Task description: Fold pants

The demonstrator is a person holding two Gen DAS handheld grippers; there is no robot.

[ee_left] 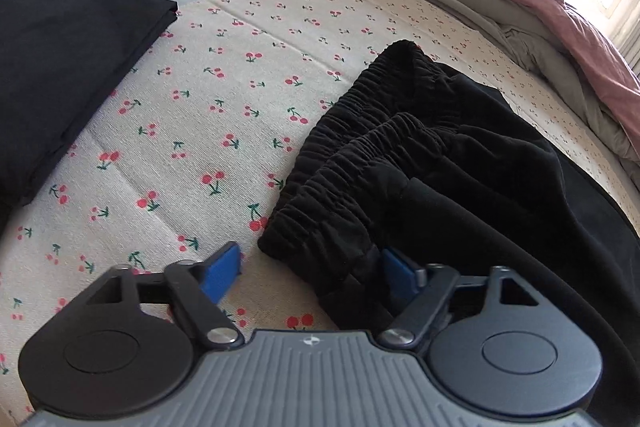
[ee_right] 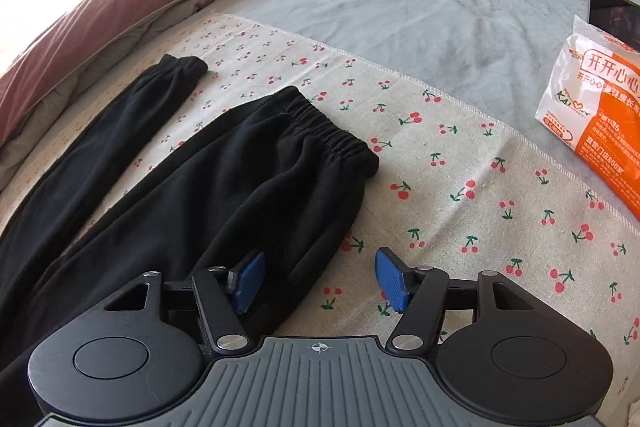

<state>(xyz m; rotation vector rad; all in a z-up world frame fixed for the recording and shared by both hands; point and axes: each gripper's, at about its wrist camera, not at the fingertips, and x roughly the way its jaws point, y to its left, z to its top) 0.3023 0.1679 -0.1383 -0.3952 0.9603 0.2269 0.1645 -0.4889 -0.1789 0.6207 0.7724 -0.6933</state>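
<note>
Black pants lay on the bed's cherry-print cloth, legs running lengthwise away. Both tools gaped, empty: the left tool straddled the elastic waistband, while the right tool hovered over a leg's edge.

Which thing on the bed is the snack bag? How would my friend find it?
Start at the cherry-print cloth spread over the grey blanket. Look just past the cloth's right edge, away from the black pants. The bag lies there: the only orange-and-white crinkly packet, printed with Chinese writing.
</note>
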